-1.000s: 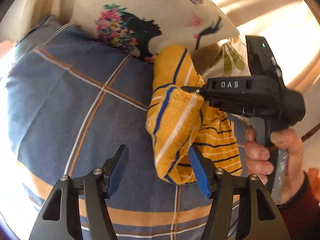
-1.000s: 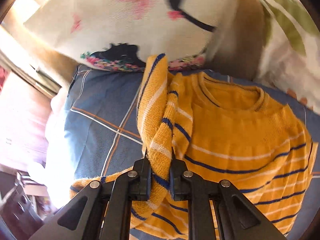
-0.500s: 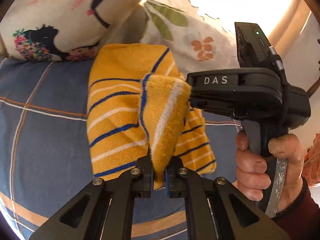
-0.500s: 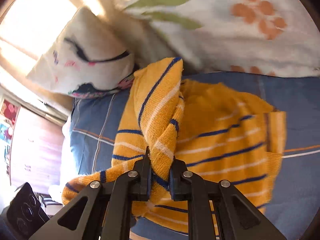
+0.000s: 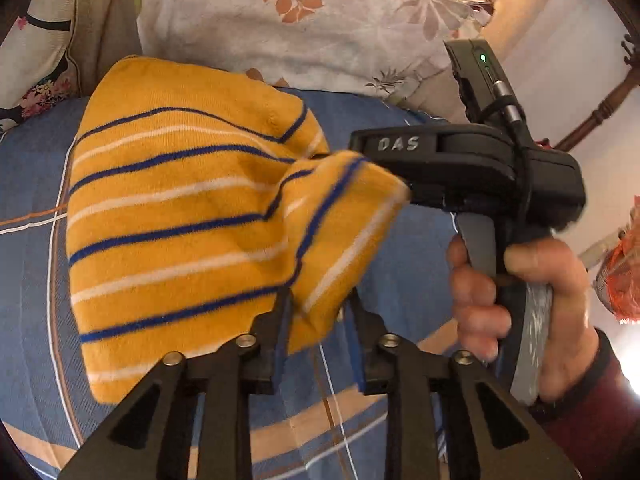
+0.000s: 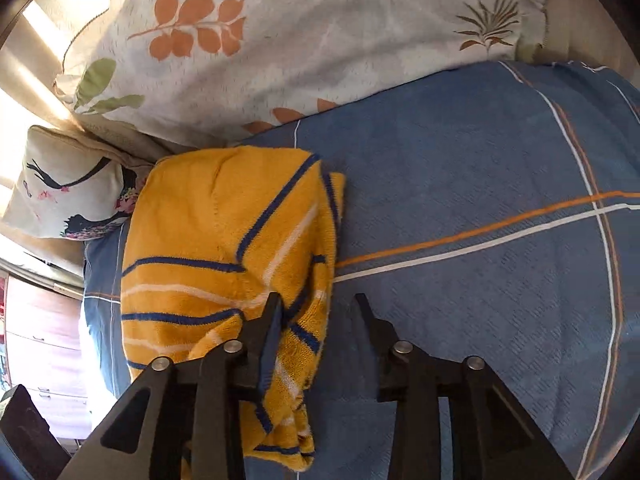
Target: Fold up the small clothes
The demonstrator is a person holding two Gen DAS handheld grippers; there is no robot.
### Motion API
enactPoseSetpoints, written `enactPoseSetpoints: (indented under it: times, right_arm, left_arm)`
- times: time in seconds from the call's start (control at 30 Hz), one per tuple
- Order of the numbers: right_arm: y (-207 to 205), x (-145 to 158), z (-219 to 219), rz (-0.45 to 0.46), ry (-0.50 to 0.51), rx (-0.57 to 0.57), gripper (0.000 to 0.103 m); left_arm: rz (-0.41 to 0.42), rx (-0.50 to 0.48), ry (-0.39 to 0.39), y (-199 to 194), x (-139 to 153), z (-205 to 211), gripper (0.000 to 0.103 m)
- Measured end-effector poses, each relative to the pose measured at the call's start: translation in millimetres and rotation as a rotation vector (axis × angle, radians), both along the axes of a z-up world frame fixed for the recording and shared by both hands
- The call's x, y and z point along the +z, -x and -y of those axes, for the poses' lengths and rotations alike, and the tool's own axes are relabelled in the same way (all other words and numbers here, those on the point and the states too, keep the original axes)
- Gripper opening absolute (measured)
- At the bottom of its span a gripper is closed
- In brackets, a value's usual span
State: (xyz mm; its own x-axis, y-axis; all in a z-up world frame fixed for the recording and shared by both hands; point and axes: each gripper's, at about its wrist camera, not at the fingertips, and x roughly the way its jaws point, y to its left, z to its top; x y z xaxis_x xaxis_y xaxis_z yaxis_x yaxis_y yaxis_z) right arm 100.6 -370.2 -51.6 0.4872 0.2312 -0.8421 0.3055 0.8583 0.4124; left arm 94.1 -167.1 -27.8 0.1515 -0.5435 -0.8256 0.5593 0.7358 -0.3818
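Note:
A small yellow sweater (image 5: 172, 216) with blue and white stripes lies folded over on the blue checked bedspread (image 5: 24, 184). My left gripper (image 5: 320, 320) is open, its fingers on either side of a raised fold of the sweater's edge. My right gripper (image 6: 316, 320) is open too; its left finger touches the sweater (image 6: 224, 248), which lies to its left. In the left wrist view the right gripper's body (image 5: 472, 168) sits at the right, its tip against the same fold, held by a hand (image 5: 516, 292).
A white pillow with orange leaves (image 6: 304, 40) lies behind the sweater. A second pillow with bird prints (image 6: 68, 188) is at the left. The bedspread (image 6: 480, 208) stretches to the right. A wooden dresser (image 6: 44, 336) stands beyond the bed's left edge.
Both grippers were shut on the sweater's fold half a second ago and now stand open. The sweater has been carried over and folded onto itself, and lies flatter.

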Motion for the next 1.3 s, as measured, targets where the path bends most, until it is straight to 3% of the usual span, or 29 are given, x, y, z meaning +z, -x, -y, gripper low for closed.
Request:
enactPoseSetpoints:
  times: [0.13,0.27,0.37,0.47,0.53,0.67,0.7,0.73,0.77,0.97,1.1,1.17,1.3]
  right_arm:
    - [14.5,13.7,15.2,0.046,0.005,-0.007,0.040]
    - [15.1,21.6,15.6,0.067,-0.007,-0.003,0.040]
    - [13.0,40.3,0.5,0.127,0.035,-0.014,0.040]
    - [1.6,53.0,-22.5,0.171,0.055,0.024,0.040]
    - [-13.0,54.6,-40.0,0.161,0.041,0.082,0.040]
    - [-47.7,42.7,-73.0,0.092,0.063,0.161,0.040]
    - [-57.2,34.7,-79.8,0.059,0.067,0.167,0.040]
    - [-64.3,27.5,-83.6,0.033,0.054,0.170,0.040]
    - [-72.1,19.1,-88.0,0.010,0.023,0.174,0.041]
    - [-101.5,-4.2,-121.4,-0.001,-0.163,0.208,0.042]
    - [-100.7,-4.1,-125.7,0.006,-0.130,0.202,0.041]
    - [-86.9,9.3,-113.3,0.037,-0.101,0.171,0.041]
    - [-46.9,25.3,-77.4,0.047,0.064,0.097,0.041]
  left_arm:
    - [-0.025,0.052,0.028,0.6,9.7,-36.2,0.035]
    - [-0.037,0.199,0.031,-26.1,9.5,-64.5,0.037]
    - [-0.024,0.299,0.003,-45.6,9.7,-81.3,0.040]
    - [0.004,0.367,-0.102,-58.8,1.7,-84.0,0.048]
    - [-0.040,0.374,-0.133,-63.5,-8.6,-85.5,0.057]
    - [-0.087,0.331,-0.093,-61.7,-18.9,-90.1,0.060]
    - [-0.089,0.318,-0.085,-61.7,-21.4,-91.6,0.058]
    - [-0.096,0.306,-0.069,-62.6,-23.1,-93.4,0.046]
    - [-0.108,0.304,-0.062,-64.5,-24.6,-96.8,0.043]
    - [-0.129,0.326,-0.040,-77.3,-28.5,-119.7,0.043]
    - [-0.151,0.311,-0.020,-82.3,-26.9,-130.7,0.046]
    - [-0.120,0.291,-0.023,-80.6,-19.9,-133.8,0.046]
    - [-0.076,0.252,-0.029,-83.1,-9.8,-134.9,0.047]
